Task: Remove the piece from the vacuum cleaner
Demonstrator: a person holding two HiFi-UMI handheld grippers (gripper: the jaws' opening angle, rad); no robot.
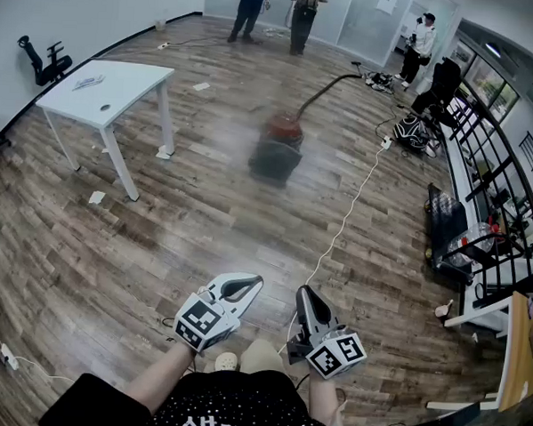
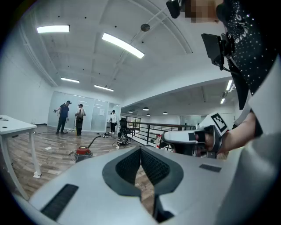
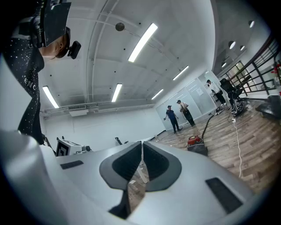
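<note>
Head view: left gripper (image 1: 256,282), right gripper (image 1: 304,292) clenched empty; vacuum cleaner (image 1: 279,146) well apart across floor (image 1: 239,224).

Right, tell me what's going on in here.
A person holds a two-jaw gripper in each hand, low in front of the body. The left gripper and right gripper are both shut, with nothing between the jaws. The red vacuum cleaner stands on the wooden floor well ahead of them, its hose trailing toward the far end. No piece has been removed yet.
</note>
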